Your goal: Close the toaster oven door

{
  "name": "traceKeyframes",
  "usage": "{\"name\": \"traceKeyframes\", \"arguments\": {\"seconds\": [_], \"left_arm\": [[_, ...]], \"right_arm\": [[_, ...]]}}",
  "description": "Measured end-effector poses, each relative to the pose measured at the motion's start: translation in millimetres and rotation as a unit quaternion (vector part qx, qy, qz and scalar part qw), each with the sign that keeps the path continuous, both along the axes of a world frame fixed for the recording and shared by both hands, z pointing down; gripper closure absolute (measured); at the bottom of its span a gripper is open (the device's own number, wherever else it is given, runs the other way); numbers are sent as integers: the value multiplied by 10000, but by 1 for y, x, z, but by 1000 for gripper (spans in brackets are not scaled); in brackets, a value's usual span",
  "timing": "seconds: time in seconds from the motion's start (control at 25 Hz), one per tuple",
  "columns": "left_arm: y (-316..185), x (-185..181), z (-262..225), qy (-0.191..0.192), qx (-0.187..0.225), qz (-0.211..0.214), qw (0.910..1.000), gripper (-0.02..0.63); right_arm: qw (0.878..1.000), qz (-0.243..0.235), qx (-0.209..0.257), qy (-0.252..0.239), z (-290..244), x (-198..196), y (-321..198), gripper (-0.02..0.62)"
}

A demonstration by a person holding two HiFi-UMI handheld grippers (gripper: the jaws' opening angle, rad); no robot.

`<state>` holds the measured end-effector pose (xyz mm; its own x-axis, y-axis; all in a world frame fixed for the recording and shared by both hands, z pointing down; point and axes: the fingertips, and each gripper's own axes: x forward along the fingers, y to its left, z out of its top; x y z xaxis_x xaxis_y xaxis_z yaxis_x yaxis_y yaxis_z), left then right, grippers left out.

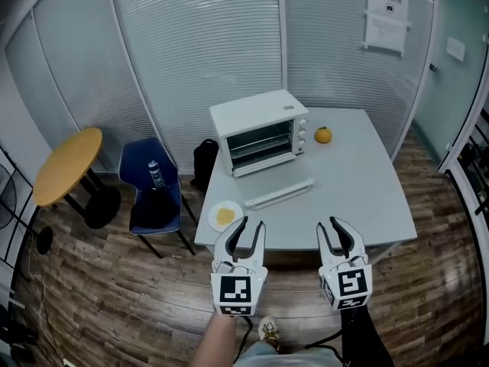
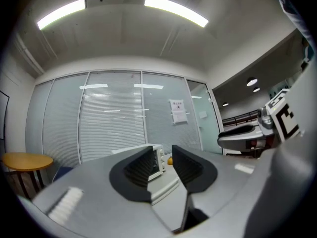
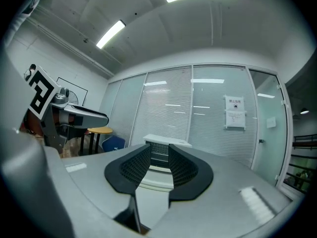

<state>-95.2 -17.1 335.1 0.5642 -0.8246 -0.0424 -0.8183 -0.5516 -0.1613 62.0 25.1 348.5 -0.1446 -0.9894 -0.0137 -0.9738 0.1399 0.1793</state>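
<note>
On the glass wall behind the worktop (image 1: 359,189) hangs a white notice (image 1: 386,14) whose print I cannot read from here. The toaster oven (image 1: 260,125) stands at the worktop's far left with its door (image 1: 279,193) dropped open toward me and a rack inside. An orange (image 1: 323,134) sits just beside its knobs, and a small plate (image 1: 213,212) at the near left edge holds something yellow. My left claw (image 1: 253,222) and right claw (image 1: 328,226) hover side by side short of the near edge, both with jaws apart and nothing between them.
</note>
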Motion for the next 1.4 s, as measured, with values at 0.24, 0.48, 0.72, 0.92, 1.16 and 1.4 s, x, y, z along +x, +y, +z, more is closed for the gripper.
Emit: {"name": "traceKeyframes", "arguments": {"seconds": [0.24, 0.48, 0.72, 0.92, 1.16, 1.4], "left_arm": [[-50, 2, 11, -38, -84, 145, 9999, 426], [-80, 3, 16, -70, -52, 227, 9997, 428], [-105, 8, 30, -55, -214, 234, 9995, 428], [-129, 19, 46, 31, -418, 245, 9988, 428], [-168, 37, 74, -162, -708, 61, 9973, 428], [-208, 64, 125, -254, -1167, -209, 9926, 428]], "right_arm": [[9999, 84, -120, -3, 10, -3, -47, 505], [9998, 126, -177, -9, 18, -6, -80, 505], [9995, 76, -319, -20, 28, -6, -107, 505], [9990, 3, -439, -41, 40, 1, -134, 505], [9975, -200, -659, -127, 58, 19, -181, 505], [9924, -467, -1122, -191, 102, 34, -232, 505]]}}
